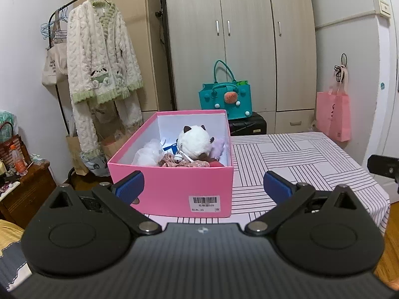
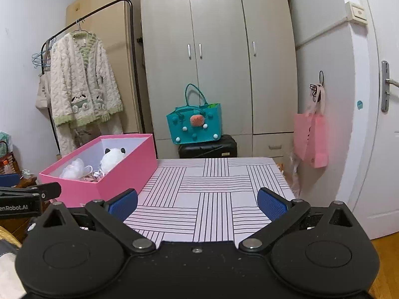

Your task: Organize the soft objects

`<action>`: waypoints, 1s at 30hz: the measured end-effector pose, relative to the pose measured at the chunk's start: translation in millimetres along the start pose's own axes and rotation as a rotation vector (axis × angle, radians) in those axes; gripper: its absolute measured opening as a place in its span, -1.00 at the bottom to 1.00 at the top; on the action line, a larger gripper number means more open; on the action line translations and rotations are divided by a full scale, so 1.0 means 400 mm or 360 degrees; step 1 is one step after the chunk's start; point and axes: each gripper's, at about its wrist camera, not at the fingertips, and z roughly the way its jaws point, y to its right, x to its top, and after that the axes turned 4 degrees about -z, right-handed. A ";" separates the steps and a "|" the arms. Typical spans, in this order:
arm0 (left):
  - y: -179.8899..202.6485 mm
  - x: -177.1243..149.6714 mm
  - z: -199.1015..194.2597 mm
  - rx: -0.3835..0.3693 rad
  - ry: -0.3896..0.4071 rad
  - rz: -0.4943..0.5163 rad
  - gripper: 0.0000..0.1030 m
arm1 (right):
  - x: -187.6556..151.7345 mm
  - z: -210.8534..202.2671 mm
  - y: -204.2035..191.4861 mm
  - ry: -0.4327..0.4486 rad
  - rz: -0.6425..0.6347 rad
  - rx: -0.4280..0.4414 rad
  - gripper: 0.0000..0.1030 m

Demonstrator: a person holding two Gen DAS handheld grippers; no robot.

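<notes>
Status at this moment: the collection stage appeared complete or nearly so.

1. Box. A pink box stood on the left part of the bench, which carried a striped cloth. The box had no lid on it.

2. Contents. The soft objects lay inside the box, toward its near end. A white plush toy with dark ears sat uppermost. Beside it lay a white fluffy item, a floral-patterned fabric piece and a pale purple item against the right wall of the box. A small bell hung at the front of the plush toy. What lay beneath these could not be determined.

3. Bench surface. In the right wrist view, the striped bench showed no loose soft objects anywhere on its visible area.

4. Left tool. Fingers spread wide, holding nothing. It was positioned in front of the near wall of the box, level with it, with no visible contact.

5. Right tool. Fingers spread wide, holding nothing. It was positioned over the near edge of the bench, to the right of the box.

6. Remaining work, as a judgement: nothing was left to gather from the visible bench. Tidying the contents or fitting a lid might remain; no lid was visible in either view.
</notes>
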 end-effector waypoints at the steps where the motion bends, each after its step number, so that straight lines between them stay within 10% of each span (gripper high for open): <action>1: 0.002 -0.001 0.001 -0.0004 -0.0004 -0.0001 1.00 | 0.001 0.000 0.001 0.0000 0.0001 -0.0003 1.00; 30: 0.006 -0.006 0.028 0.0000 0.0073 -0.0038 1.00 | -0.011 0.034 -0.001 -0.0004 -0.0040 -0.0063 1.00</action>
